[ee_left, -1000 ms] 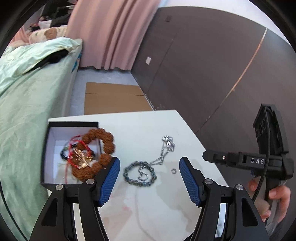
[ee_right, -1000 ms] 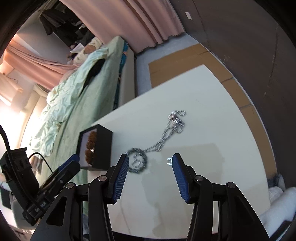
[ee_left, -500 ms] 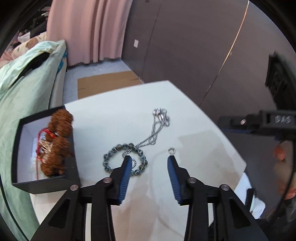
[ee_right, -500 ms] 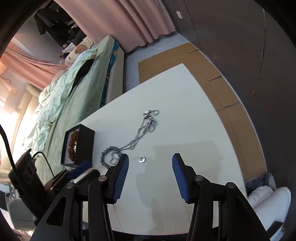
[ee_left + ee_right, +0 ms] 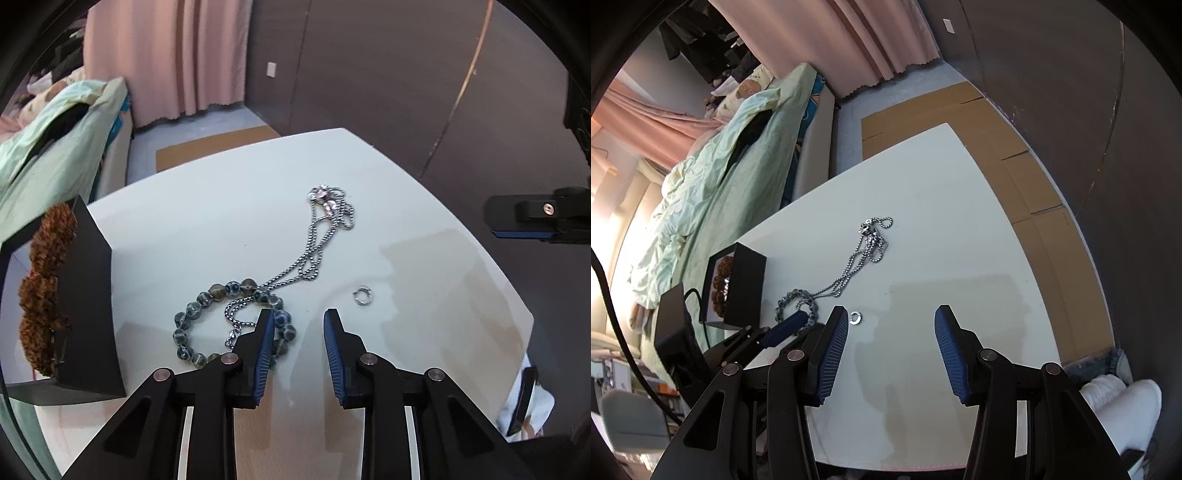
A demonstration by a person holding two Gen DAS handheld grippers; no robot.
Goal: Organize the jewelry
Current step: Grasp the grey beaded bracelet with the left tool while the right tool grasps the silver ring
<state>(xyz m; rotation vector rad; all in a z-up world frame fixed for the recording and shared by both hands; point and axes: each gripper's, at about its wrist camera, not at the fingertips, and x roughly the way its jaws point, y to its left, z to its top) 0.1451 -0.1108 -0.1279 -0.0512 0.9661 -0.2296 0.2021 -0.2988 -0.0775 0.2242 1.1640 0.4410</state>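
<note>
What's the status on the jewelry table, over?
Left hand-held gripper closing, empty, at beaded bracelet. Right hand-held gripper open, idle. Silver chain overlaps bracelet.

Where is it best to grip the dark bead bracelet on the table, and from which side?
Probably the bead bracelet at its left arc, from above, one finger inside the ring. It lies flat, and the silver chain crosses only its right side. The closing left gripper has nothing between its fingers.

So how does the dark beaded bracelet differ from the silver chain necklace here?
The dark blue-grey beaded bracelet has chunky round beads in a loop; the silver chain necklace has fine links stretched long. The bracelet lies nearer the black box; the necklace reaches farther away. Both rest on the white table, overlapping.
</note>
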